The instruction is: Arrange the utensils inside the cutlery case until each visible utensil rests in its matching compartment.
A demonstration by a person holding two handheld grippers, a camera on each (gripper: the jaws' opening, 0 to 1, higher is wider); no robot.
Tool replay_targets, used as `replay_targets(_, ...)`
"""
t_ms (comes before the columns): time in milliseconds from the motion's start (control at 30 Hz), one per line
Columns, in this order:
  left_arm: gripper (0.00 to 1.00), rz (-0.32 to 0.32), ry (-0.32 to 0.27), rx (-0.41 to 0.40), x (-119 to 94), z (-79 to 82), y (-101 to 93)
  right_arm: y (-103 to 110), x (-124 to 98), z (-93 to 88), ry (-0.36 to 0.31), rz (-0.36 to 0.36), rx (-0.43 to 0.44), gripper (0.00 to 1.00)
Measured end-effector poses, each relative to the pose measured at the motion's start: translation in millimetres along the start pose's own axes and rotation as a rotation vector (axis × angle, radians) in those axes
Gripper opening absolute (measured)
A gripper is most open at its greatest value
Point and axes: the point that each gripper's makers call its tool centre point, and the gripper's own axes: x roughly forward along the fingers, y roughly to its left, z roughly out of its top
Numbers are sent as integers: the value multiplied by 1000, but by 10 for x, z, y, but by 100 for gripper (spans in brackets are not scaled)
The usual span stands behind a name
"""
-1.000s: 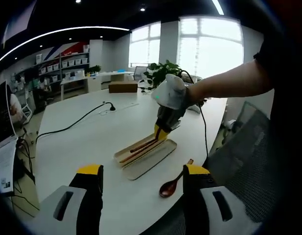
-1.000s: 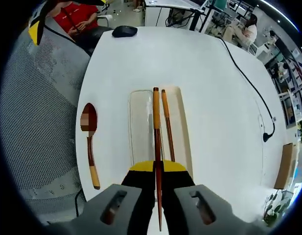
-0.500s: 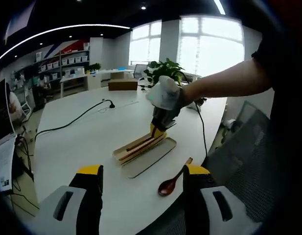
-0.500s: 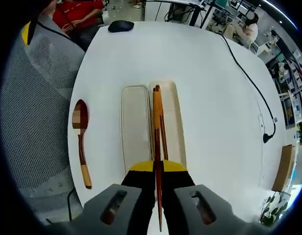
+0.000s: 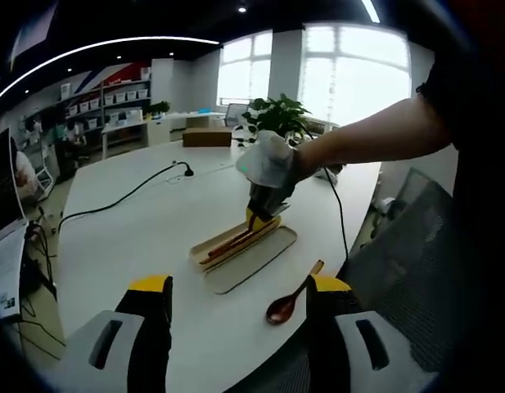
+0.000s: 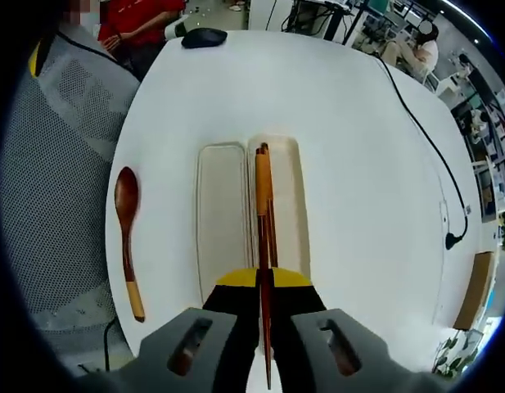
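Right tongs [image 6: 263,282] clamp a chopstick [image 6: 261,205], aligned over the case [image 6: 289,205] slot holding its mate. Left tongs [image 5: 238,299] apart, idle; spoon [image 6: 126,237] on the counter [image 6: 375,180].

My left view looks low across the bench [image 5: 137,237] toward the windows, from some way back. My right view looks steeply down, close above it. Both share the case [image 5: 245,248] [image 6: 250,214] and spoon [image 5: 291,300] [image 6: 126,229].

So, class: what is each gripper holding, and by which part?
The right gripper clamps one chopstick near its thin end. The left gripper is open, holding nothing.
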Motion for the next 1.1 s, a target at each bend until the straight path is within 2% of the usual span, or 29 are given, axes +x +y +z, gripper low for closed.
replay_targets(733,68,-7,27,6,13,-60,-16,-122,143,97,4,-1,3,0)
replay_targets(1100,69,-8,36,9,13,-76,-14,-148,199,118,37,-17,-24,0)
